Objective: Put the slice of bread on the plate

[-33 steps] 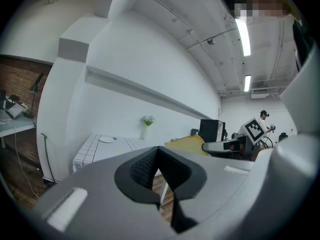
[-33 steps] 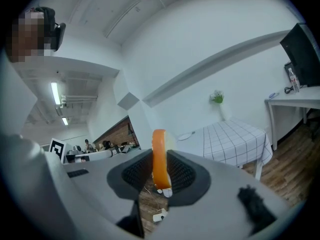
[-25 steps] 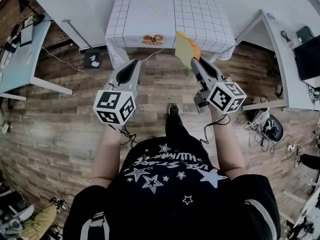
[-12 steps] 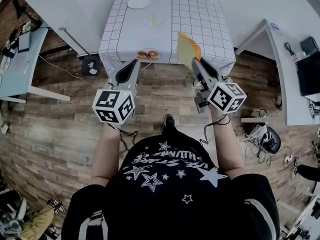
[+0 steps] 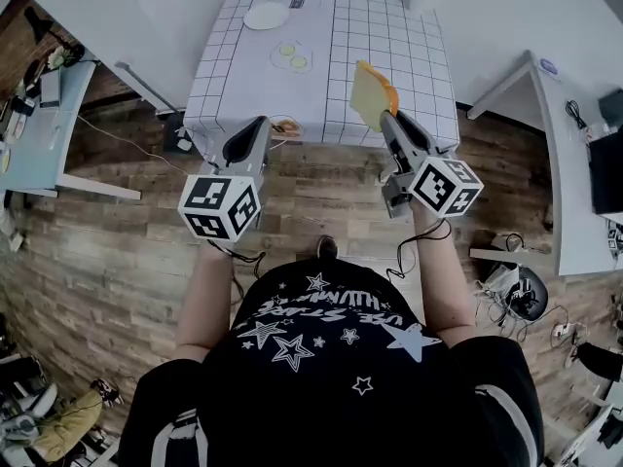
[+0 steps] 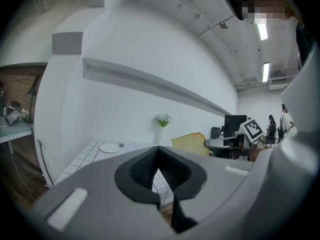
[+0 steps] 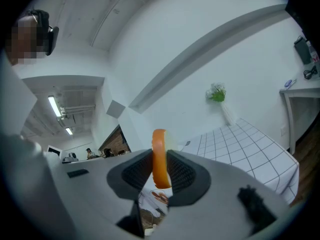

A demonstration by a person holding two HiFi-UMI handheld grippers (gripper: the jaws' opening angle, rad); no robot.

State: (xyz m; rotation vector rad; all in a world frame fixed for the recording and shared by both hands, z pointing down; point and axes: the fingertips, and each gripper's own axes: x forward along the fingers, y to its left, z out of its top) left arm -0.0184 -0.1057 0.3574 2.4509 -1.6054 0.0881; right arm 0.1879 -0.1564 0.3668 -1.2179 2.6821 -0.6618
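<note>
slice of bread (image 5: 371, 95): upper centre of head view, on edge | right gripper (image 5: 389, 117): pinching its lower edge | left gripper (image 5: 255, 130): closed, empty | handling: light, soft, crushable, so grip the crust edge gently | plate (image 5: 266, 16): upper left-centre

Brown wood-plank floor (image 5: 321, 202) surrounds the white grid-patterned worktop (image 5: 389, 47), set against a plain white wall (image 6: 150, 49). A pale blue desk (image 5: 34, 129) stands beyond its left edge, a white desk (image 5: 555, 163) beyond its right.
</note>
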